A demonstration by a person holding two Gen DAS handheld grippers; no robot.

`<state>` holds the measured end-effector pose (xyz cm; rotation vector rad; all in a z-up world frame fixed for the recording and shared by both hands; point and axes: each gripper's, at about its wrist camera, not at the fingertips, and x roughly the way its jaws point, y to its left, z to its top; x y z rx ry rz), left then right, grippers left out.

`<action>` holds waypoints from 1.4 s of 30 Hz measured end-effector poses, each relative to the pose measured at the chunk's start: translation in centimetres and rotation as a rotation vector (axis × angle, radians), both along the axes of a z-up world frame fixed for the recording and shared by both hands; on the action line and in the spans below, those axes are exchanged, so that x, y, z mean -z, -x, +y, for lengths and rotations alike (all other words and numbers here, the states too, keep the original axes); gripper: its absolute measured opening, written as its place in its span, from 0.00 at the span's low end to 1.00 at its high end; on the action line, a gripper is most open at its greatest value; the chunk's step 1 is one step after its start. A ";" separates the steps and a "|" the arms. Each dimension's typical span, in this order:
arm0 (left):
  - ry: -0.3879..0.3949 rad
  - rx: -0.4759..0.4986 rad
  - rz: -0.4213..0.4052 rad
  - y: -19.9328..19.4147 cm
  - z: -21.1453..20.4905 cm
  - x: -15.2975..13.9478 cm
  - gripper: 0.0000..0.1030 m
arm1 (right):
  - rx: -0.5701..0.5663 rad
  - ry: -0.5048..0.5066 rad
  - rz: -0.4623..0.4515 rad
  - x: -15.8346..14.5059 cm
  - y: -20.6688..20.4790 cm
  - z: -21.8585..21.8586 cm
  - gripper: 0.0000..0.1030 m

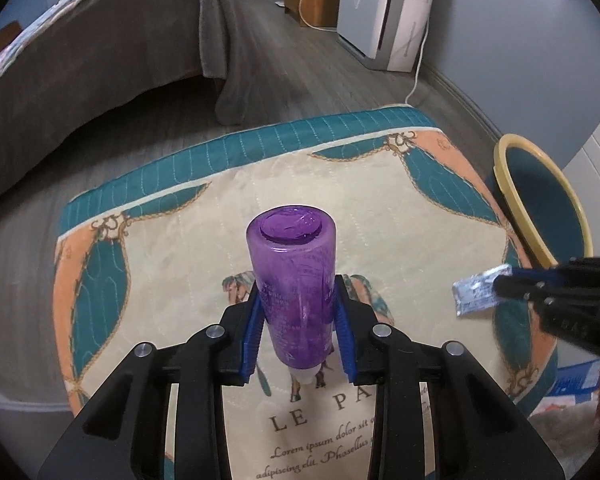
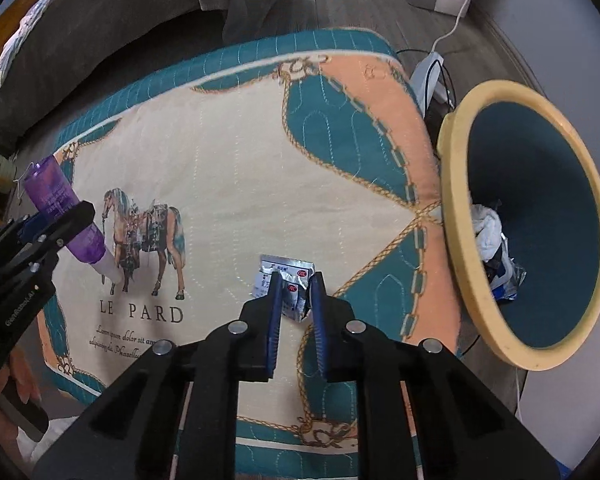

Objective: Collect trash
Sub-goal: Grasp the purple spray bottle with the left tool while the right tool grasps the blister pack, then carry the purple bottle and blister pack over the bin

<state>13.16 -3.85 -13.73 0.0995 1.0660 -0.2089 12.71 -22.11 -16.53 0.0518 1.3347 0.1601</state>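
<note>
Above the printed quilted mat [image 2: 236,184], left gripper [image 1: 296,320] clamps a translucent purple plastic bottle [image 1: 292,272]; right gripper [image 2: 296,300] pinches a crumpled silver foil sachet [image 2: 286,280], likely for the yellow-rimmed teal bin [image 2: 460,216] beside the mat.

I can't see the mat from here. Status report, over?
Left gripper shut on purple bottle. Right gripper shut on foil packet. Bin beside mat, some trash inside. Path clear.
</note>
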 end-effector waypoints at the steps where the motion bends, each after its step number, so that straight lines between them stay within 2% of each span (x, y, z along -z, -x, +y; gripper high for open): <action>1: -0.009 0.005 -0.008 0.0 -0.2 -0.3 0.33 | 0.001 -0.002 -0.006 -0.4 0.2 0.0 0.11; 7: 0.003 0.025 -0.065 -0.2 -1.3 -2.6 0.32 | 0.015 -0.023 -0.075 -3.4 -0.2 -1.3 0.11; 12: 0.010 0.067 -0.117 0.1 -3.7 -4.6 0.33 | 0.025 0.009 -0.141 -5.4 0.0 -3.6 0.11; 18: 0.027 0.134 -0.165 0.6 -7.7 -6.4 0.32 | 0.058 0.051 -0.180 -6.2 0.3 -6.9 0.11; 25: 0.042 0.234 -0.203 1.2 -12.9 -7.8 0.33 | 0.130 0.019 -0.199 -7.5 0.6 -11.4 0.11; 30: 0.071 0.304 -0.228 1.5 -16.4 -8.8 0.33 | 0.173 0.042 -0.257 -11.2 0.7 -15.9 0.11; 33: 0.082 0.355 -0.240 2.1 -18.6 -9.1 0.33 | 0.179 0.107 -0.298 -12.7 1.0 -18.5 0.11; 35: 0.080 0.397 -0.243 2.6 -20.1 -8.9 0.33 | 0.201 0.134 -0.305 -12.5 1.4 -20.4 0.11; 39: 0.065 0.468 -0.239 3.8 -22.2 -8.0 0.33 | 0.285 0.068 -0.246 -10.0 1.5 -23.7 0.11; 42: 0.097 0.501 -0.208 4.3 -23.2 -7.1 0.33 | 0.281 0.101 -0.222 -8.7 1.0 -24.4 0.11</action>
